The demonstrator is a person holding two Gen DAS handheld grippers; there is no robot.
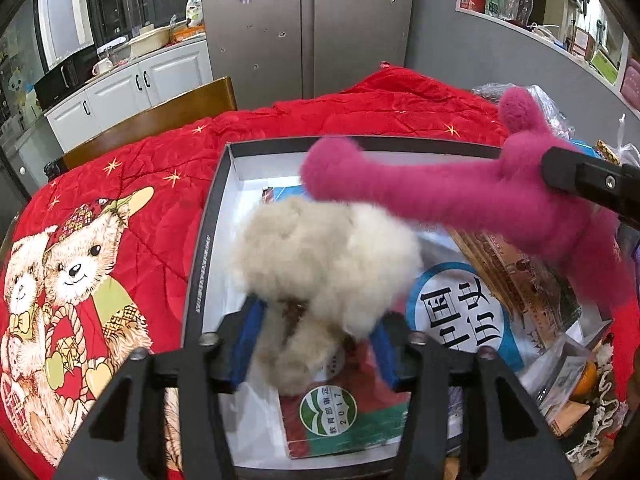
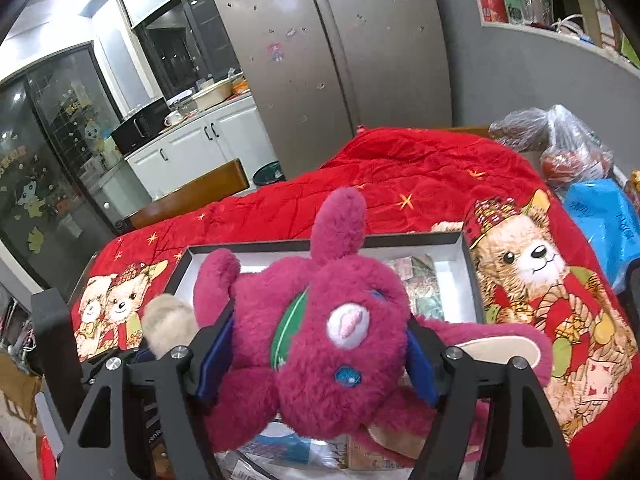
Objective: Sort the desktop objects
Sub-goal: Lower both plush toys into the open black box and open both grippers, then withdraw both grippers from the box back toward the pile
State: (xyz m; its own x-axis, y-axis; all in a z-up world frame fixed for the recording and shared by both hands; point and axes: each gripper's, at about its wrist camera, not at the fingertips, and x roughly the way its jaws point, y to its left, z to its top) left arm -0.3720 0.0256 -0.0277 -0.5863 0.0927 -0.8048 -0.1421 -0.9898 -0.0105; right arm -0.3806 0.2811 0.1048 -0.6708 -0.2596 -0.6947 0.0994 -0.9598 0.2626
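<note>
Now the left gripper (image 1: 312, 344) has its blue pads either side of a cream plush toy (image 1: 320, 256), contact unclear. At three o'clock, the right gripper (image 2: 316, 354) brackets a magenta plush toy (image 2: 320, 332), grip also unclear. Both hang over the open box (image 1: 208, 216) holding books (image 1: 460, 312) on the red quilt (image 1: 120, 184).

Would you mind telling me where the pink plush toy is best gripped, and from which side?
Grip the pink plush toy across its rounded head, approaching from above and behind. The head is its bulkiest, firmest part, whereas the limbs dangle. The right gripper already straddles it there.
</note>
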